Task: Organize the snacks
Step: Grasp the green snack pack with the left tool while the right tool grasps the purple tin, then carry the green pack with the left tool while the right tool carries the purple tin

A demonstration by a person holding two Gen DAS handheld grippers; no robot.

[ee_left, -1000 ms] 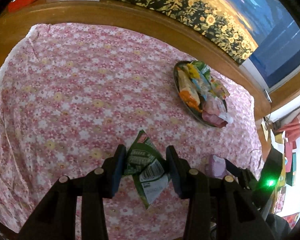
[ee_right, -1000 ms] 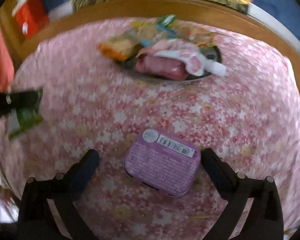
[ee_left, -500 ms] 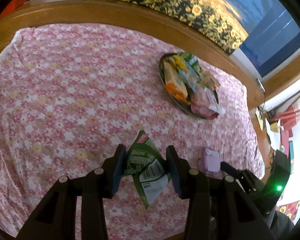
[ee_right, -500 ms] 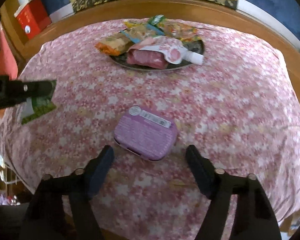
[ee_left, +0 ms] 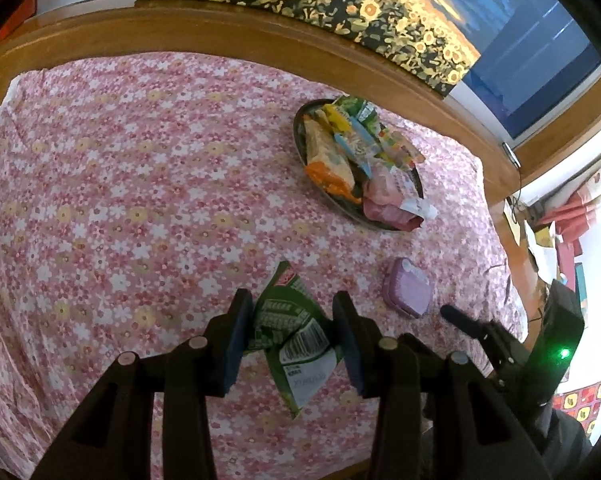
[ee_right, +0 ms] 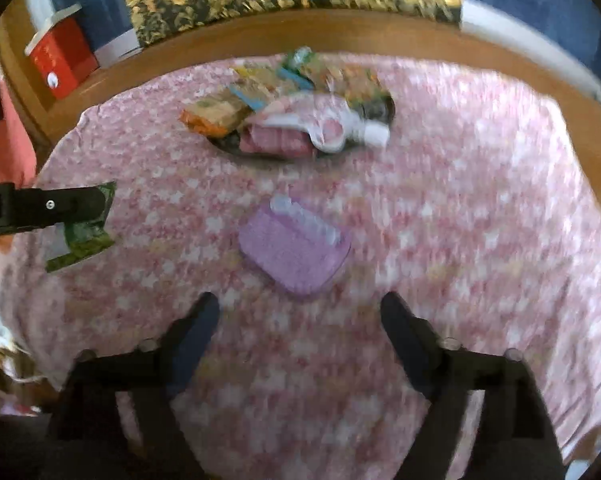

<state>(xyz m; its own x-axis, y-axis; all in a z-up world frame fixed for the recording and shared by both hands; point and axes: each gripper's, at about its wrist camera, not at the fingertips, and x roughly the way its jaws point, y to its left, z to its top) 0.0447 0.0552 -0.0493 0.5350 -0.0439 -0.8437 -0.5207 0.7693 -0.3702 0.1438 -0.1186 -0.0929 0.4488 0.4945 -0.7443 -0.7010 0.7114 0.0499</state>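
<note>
A dark tray point(ee_left: 300, 120) near the table's far edge holds a heap of snack packets point(ee_left: 328, 156). The left gripper point(ee_left: 290, 334) clenches a green packet point(ee_left: 288, 320) above the cloth. The right gripper point(ee_right: 300, 316) is opening, empty, just short of the purple box point(ee_right: 294, 248) mid-table.

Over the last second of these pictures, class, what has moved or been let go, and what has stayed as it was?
The right gripper has drawn back from the flat purple plastic box, which now lies beyond its fingertips instead of between them; its jaws are opening, with nothing between them. The left gripper still clamps the crumpled green snack packet. The box, and the dark round tray heaped with snacks, have not moved on the pink floral cloth.
</note>
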